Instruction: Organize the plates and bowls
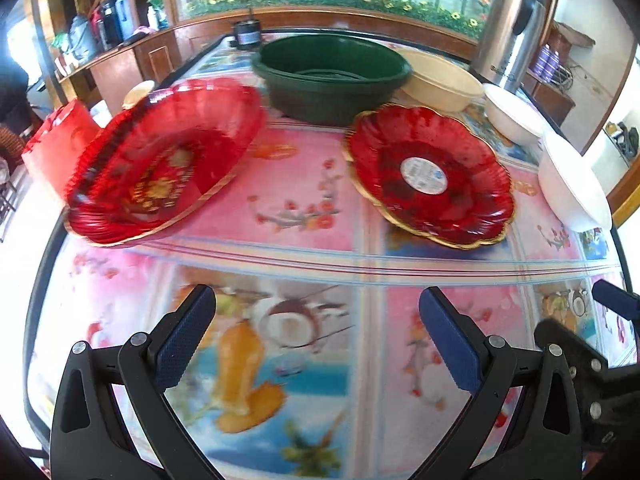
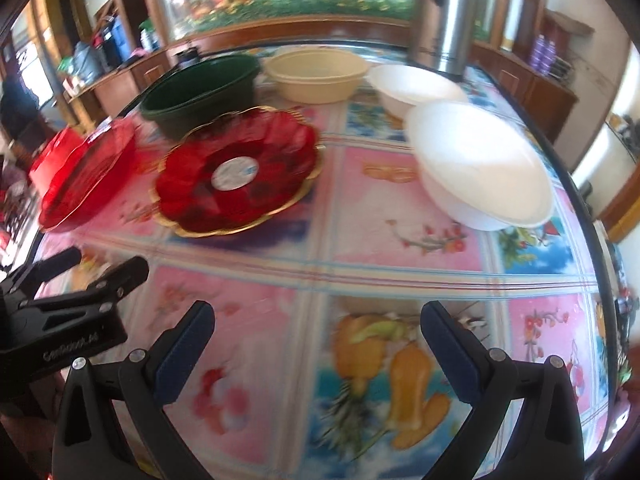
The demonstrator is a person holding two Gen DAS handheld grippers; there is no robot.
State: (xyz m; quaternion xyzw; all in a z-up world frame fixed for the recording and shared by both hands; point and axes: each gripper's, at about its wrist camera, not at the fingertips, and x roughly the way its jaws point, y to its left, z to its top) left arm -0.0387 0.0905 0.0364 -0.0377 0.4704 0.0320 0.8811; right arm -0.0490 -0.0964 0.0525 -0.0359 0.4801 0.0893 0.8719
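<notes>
Plates and bowls sit well ahead of both pairs of tongs on a glossy tablecloth [image 1: 304,264] printed with squares of flowers and fruit. The left tongs [image 1: 318,334] are spread wide with nothing between their blue, finely ribbed pads [image 1: 182,344], hovering over the cloth. The right tongs [image 2: 318,338] are likewise spread and hold nothing.

Ahead and to the left of the left tongs lies a translucent red plate [image 1: 164,160] with a fluted rim and a thin gold edge. Ahead and to the right of them lies a second red plate [image 1: 430,174], scalloped like a flower, gold-trimmed, with a round white sticker [image 1: 423,175] at its centre; from the right tongs it lies ahead to the left [image 2: 240,174].

Beyond the plates stands a dark green plastic basin [image 1: 330,74], round and deep, with a cream bowl [image 1: 440,80] just beside it on the right. Two matte white bowls follow: one [image 2: 414,88] farther back, the other [image 2: 480,164] ahead and right of the right tongs. A tall brushed-steel flask [image 1: 510,26] rises behind them. A red box [image 1: 56,144] sits far left.
</notes>
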